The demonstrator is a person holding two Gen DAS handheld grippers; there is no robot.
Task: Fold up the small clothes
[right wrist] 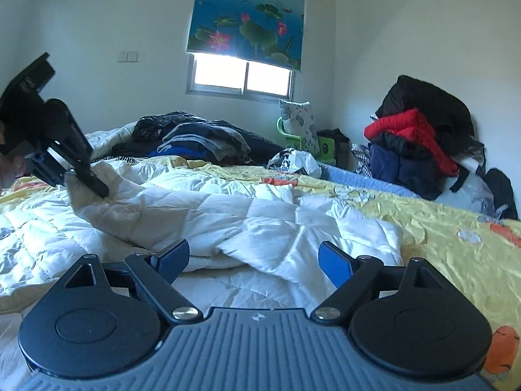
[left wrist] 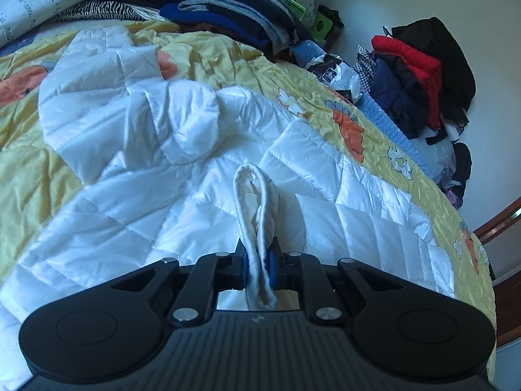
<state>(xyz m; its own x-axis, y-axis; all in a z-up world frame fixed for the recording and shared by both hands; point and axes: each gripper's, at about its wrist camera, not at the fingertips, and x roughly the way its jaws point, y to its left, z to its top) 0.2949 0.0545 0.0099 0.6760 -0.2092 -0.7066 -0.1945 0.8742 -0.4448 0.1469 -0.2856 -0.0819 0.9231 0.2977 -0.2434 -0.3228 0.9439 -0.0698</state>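
Observation:
A white quilted jacket (left wrist: pixel 182 176) lies rumpled across the yellow bedspread (left wrist: pixel 228 55). My left gripper (left wrist: pixel 258 254) is shut on a folded edge of the jacket, which loops up between the blue pads. In the right wrist view the same jacket (right wrist: pixel 228 215) spreads in front of me, and the left gripper (right wrist: pixel 97 189) shows at far left, pinching the fabric and lifting it slightly. My right gripper (right wrist: pixel 254 262) stands open low over the jacket's near fold, with nothing pressed between its blue pads (right wrist: pixel 335 267).
A stack of folded dark and grey clothes (left wrist: pixel 234 16) sits at the far side of the bed. A heap of red, navy and black garments (right wrist: pixel 420 143) rises by the right wall. A green chair (right wrist: pixel 293 130) with a cushion stands under the window.

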